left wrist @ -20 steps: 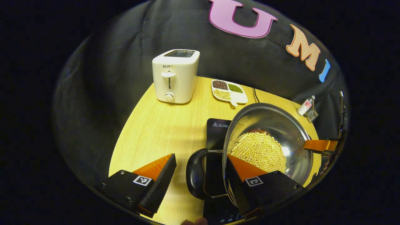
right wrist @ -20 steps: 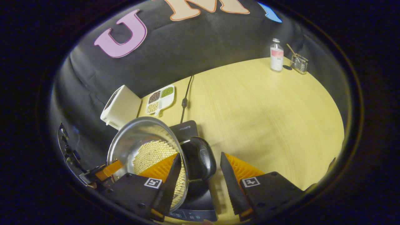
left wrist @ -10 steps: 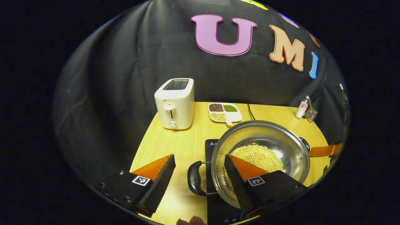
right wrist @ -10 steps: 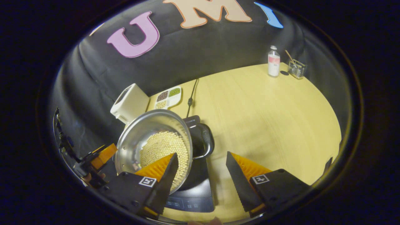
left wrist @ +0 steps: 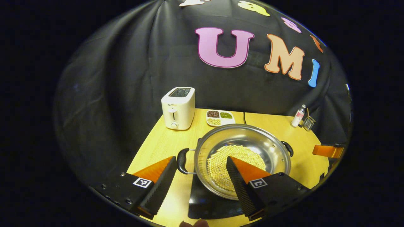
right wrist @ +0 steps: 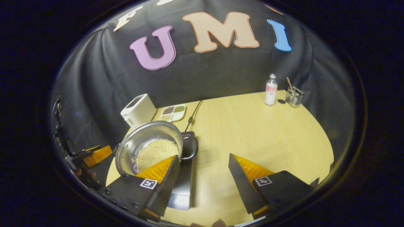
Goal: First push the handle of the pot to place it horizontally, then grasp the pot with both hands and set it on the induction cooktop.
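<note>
A steel pot (left wrist: 241, 159) holding pale beans sits on the black induction cooktop (left wrist: 208, 205), its black side handles (left wrist: 182, 160) pointing left and right. In the left gripper view my left gripper (left wrist: 200, 181) stands open above and in front of the pot, nothing between its fingers. The right gripper view shows the pot (right wrist: 148, 150) at lower left on the cooktop (right wrist: 183, 186), with one handle (right wrist: 190, 148) toward the table's middle. My right gripper (right wrist: 203, 183) is open and empty, back from the pot. The other gripper's orange finger (left wrist: 328, 150) shows at the right edge of the left gripper view.
A white toaster (left wrist: 177, 107) and a divided dish of beans (left wrist: 219, 117) stand at the back of the wooden table (right wrist: 258, 135). A small bottle (right wrist: 270, 90) and a glass holder (right wrist: 293, 96) sit at the far right. A black cord (right wrist: 192, 115) runs back from the cooktop.
Both grippers have let go of the pot's handles and drawn back and upward. The pot now rests level on the cooktop, farther from both cameras.
</note>
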`<state>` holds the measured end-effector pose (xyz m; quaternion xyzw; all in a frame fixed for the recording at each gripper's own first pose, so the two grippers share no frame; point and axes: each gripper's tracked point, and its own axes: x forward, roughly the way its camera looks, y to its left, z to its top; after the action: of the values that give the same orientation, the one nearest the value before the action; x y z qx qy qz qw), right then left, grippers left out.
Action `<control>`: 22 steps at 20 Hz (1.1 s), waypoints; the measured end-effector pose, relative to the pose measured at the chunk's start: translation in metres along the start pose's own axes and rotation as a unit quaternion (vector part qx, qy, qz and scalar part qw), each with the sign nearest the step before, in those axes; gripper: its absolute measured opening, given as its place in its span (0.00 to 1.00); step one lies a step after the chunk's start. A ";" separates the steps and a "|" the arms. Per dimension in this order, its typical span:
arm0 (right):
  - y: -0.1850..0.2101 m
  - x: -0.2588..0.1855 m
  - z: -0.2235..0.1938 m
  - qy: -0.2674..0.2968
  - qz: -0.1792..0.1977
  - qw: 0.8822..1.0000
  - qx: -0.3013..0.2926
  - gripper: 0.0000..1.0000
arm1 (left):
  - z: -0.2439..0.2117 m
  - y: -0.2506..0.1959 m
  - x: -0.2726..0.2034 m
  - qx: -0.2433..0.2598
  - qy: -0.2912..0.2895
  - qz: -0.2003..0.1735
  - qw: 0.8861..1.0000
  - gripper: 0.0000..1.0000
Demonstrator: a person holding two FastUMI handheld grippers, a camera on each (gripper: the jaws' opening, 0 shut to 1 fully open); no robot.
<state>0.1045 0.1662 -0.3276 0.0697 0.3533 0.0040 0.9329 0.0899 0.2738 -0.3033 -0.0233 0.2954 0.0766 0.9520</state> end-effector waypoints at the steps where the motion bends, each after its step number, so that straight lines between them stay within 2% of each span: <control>1: -0.013 -0.011 0.000 -0.007 0.001 1.000 -0.012 0.95 | 0.001 -0.010 -0.012 0.002 -0.007 0.007 1.000 0.96; 4: -0.045 -0.040 -0.004 -0.030 0.008 0.999 -0.031 0.95 | -0.004 -0.053 -0.048 0.018 -0.024 0.007 1.000 0.96; 6: -0.061 -0.057 -0.008 -0.046 0.014 0.998 -0.034 0.95 | -0.007 -0.068 -0.074 0.035 -0.028 0.019 0.999 0.96; 7: -0.065 -0.064 -0.012 -0.050 0.018 0.998 -0.032 0.86 | -0.005 -0.078 -0.089 0.038 -0.035 0.023 0.998 0.96; 8: -0.071 -0.071 -0.013 -0.054 0.019 0.998 -0.028 0.87 | -0.006 -0.087 -0.102 0.039 -0.041 0.023 0.998 0.95; 9: -0.074 -0.080 -0.014 -0.055 0.023 0.998 -0.021 0.95 | -0.007 -0.098 -0.115 0.038 -0.042 0.021 0.998 0.95; 11: -0.079 -0.103 -0.003 -0.078 0.023 0.997 -0.009 0.95 | -0.003 -0.118 -0.136 0.042 -0.052 0.011 0.998 0.95; 12: -0.085 -0.113 0.003 -0.094 0.017 0.995 -0.006 0.86 | 0.001 -0.127 -0.145 0.047 -0.058 0.007 0.997 0.95; 13: -0.090 -0.123 0.009 -0.106 0.009 0.994 -0.002 0.86 | 0.005 -0.136 -0.153 0.052 -0.065 0.003 0.997 0.95; 14: -0.095 -0.133 0.012 -0.117 0.001 0.993 0.003 0.95 | 0.010 -0.146 -0.161 0.057 -0.078 -0.006 0.995 0.95; 17: -0.101 -0.172 0.022 -0.148 -0.017 0.989 0.002 0.95 | 0.029 -0.164 -0.190 0.072 -0.118 -0.029 0.990 0.95; 18: -0.100 -0.188 0.025 -0.159 -0.019 0.987 -0.003 0.86 | 0.035 -0.165 -0.201 0.074 -0.131 -0.030 0.988 0.95; 22: -0.095 -0.258 0.035 -0.220 -0.034 0.974 -0.036 0.86 | 0.047 -0.188 -0.244 0.057 -0.184 -0.065 0.979 0.96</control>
<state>-0.0697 0.0527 -0.1442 0.0233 0.1410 -0.0304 0.9893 -0.0522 0.0605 -0.1265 0.0259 0.1173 0.0005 0.9928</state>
